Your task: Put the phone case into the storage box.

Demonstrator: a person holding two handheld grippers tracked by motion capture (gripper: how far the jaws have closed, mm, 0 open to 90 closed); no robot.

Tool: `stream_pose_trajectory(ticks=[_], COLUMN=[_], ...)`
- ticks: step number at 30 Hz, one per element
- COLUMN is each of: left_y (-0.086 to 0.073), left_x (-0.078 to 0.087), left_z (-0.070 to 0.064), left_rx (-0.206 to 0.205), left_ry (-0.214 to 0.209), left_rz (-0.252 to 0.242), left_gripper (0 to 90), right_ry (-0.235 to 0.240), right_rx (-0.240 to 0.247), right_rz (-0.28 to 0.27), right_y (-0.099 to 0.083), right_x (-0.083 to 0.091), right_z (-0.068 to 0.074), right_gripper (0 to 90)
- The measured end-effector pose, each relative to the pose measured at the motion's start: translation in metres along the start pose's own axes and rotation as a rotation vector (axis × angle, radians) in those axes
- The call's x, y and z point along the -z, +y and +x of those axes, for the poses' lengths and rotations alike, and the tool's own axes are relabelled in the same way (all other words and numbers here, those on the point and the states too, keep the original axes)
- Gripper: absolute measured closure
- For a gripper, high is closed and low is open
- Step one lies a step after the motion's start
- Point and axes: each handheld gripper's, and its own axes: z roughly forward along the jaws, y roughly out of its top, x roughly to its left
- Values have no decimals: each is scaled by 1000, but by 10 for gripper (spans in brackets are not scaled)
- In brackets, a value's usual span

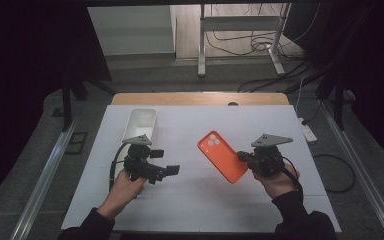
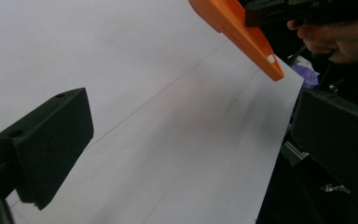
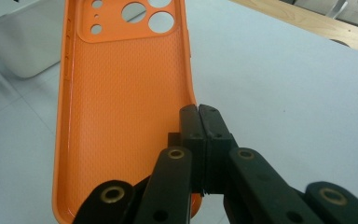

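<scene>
An orange phone case [image 1: 221, 155] with round camera holes is held above the white table sheet, hollow side up. My right gripper [image 1: 243, 157] is shut on the case's side wall [image 3: 192, 100], its jaws pressed together there. The case [image 3: 126, 98] stretches away from those jaws in the right gripper view. My left gripper [image 1: 167, 170] stands open at the left of the table, with nothing between its wide-apart jaws. In the left gripper view the case's end [image 2: 242, 32] hangs at the top, with the other hand behind it.
A white rectangular bin [image 1: 140, 125] stands at the back left of the white sheet [image 1: 200, 200]; its wall [image 3: 14, 42] lies behind the case. The wooden table edge [image 1: 200, 98] runs along the back. Cables and a metal stand are on the floor beyond.
</scene>
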Motion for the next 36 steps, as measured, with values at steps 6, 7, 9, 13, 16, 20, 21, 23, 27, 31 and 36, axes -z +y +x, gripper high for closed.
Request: stream_pose_trajectory(ticks=[6,7,9,13,16,20,21,23,27,31,36], left_y=[4,4,5,7,8,9,9,10,12,13,16], left_x=[-9,-11,-13,-19,-23,-26,-27,-29,-33,-37,-42], left_z=[1,2,2,4,6,7,7,6,5,5,2], left_rx=[-5,-4,-4,-3,9,13,14,17,23,33,27], left_ry=[-20,-28,-41,-73,-91,-97,-100,-100,-101,-104,-107], left_rz=[8,10,13,27,25,22,20,17,7,10,28], left_gripper=[0,0,0,0,0,0,0,0,0,0,0], right_ry=[6,6,10,14,17,21,22,24,31,39,53], right_rx=[9,11,11,16,21,29,29,31,34,42,47], right_rz=[-8,-9,-9,-12,-15,-17,-18,-18,-25,-28,-31], right_y=[2,2,3,4,4,5,6,6,7,8,9], right_x=[-1,-1,-2,-3,-4,-5,-5,-6,-7,-8,-10], right_z=[5,6,7,10,12,15,17,18,22,27,33], right_gripper=[888,888,888,889,888,888,888,888,888,888,888])
